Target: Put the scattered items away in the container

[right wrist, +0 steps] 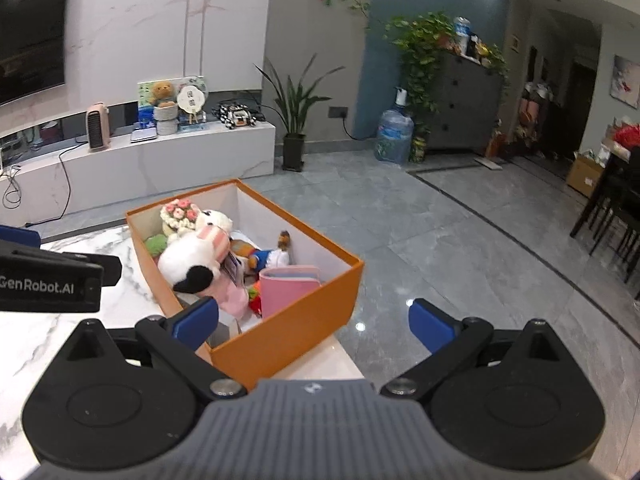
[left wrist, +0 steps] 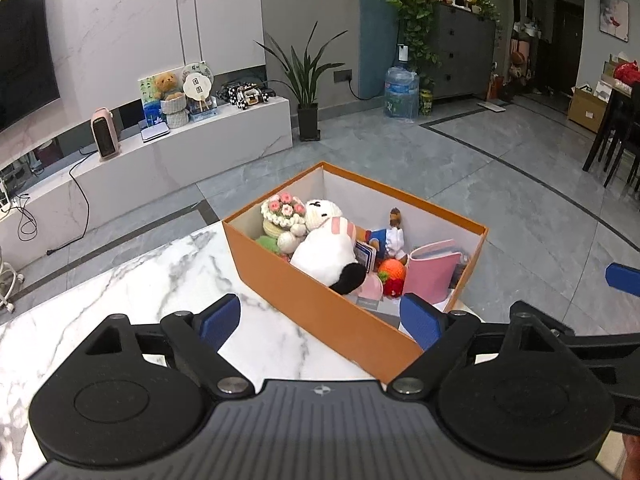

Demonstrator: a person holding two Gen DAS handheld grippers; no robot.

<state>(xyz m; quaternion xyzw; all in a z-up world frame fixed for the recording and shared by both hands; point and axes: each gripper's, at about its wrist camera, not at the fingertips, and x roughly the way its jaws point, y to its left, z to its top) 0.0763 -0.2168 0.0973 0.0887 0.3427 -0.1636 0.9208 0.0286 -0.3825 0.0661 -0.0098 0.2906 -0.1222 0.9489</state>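
Hovering both hand-held grippers empty with jaws spread: left hand-held gripper (left wrist: 322,322), right hand-held gripper (right wrist: 314,324). My orange box (left wrist: 320,304) sits mid-frame on the marble desk (left wrist: 132,280), toys inside, its long axis running toward lower right. I judge both equally near its front corner.

box (left wrist: 320,312): matt orange card, white inside | plush toy (left wrist: 326,252): fuzzy cloth | table (left wrist: 120,300): glossy veined marble | gripper pads (left wrist: 220,316): matt blue, textured | floor at 2 o'clock (right wrist: 460,248): polished grey tile
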